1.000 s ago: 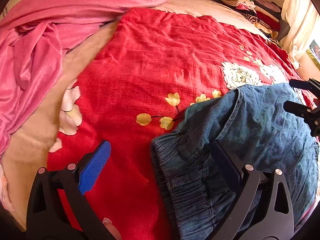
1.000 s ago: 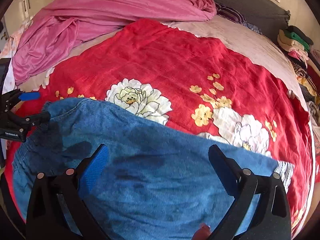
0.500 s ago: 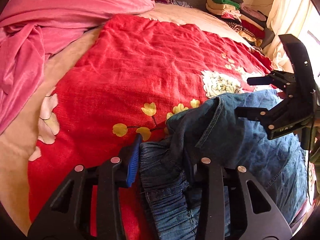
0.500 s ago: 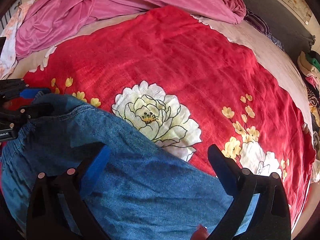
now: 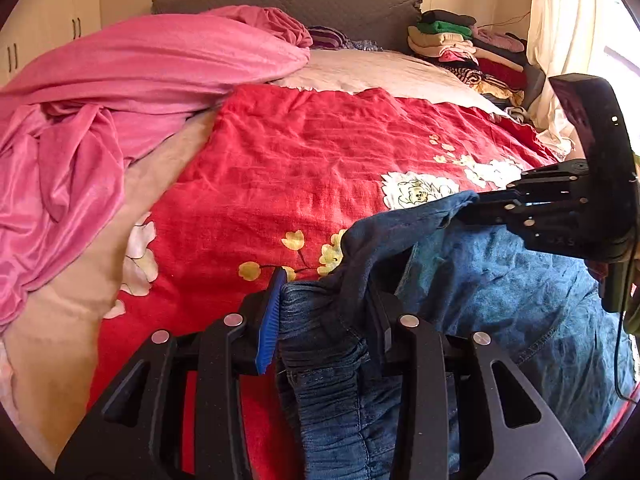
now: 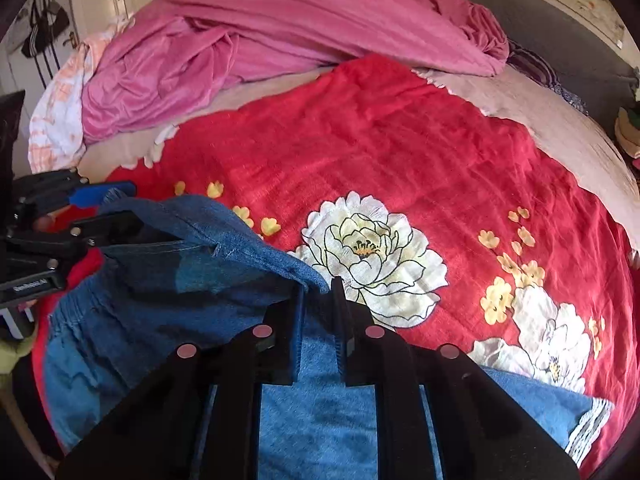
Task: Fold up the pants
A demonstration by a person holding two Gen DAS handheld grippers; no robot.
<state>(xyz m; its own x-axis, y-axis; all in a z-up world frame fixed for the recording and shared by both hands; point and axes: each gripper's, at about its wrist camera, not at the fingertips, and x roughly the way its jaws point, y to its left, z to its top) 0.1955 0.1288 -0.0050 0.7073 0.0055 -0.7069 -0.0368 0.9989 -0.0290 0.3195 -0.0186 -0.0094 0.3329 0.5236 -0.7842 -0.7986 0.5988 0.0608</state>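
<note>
Blue denim pants (image 5: 520, 300) lie on a red flowered blanket (image 5: 320, 168) at the near side of the bed. My left gripper (image 5: 326, 292) is shut on the bunched elastic waistband, which is lifted off the blanket. In the right wrist view the pants (image 6: 200, 304) spread below me, and my right gripper (image 6: 318, 284) is shut on their far folded edge. The right gripper (image 5: 480, 208) also shows at the right of the left wrist view, pinching that raised edge. The left gripper (image 6: 112, 208) shows at the left of the right wrist view.
A crumpled pink sheet (image 5: 100, 112) covers the far left of the bed, over a beige cover (image 5: 380, 72). A stack of folded clothes (image 5: 460, 48) sits by the grey headboard (image 5: 300, 0). A white curtain (image 5: 560, 40) hangs at the right.
Both grippers went from open to shut on the pants, the left on the waistband, the right on the far edge. The gripped denim has lifted off the blanket.
</note>
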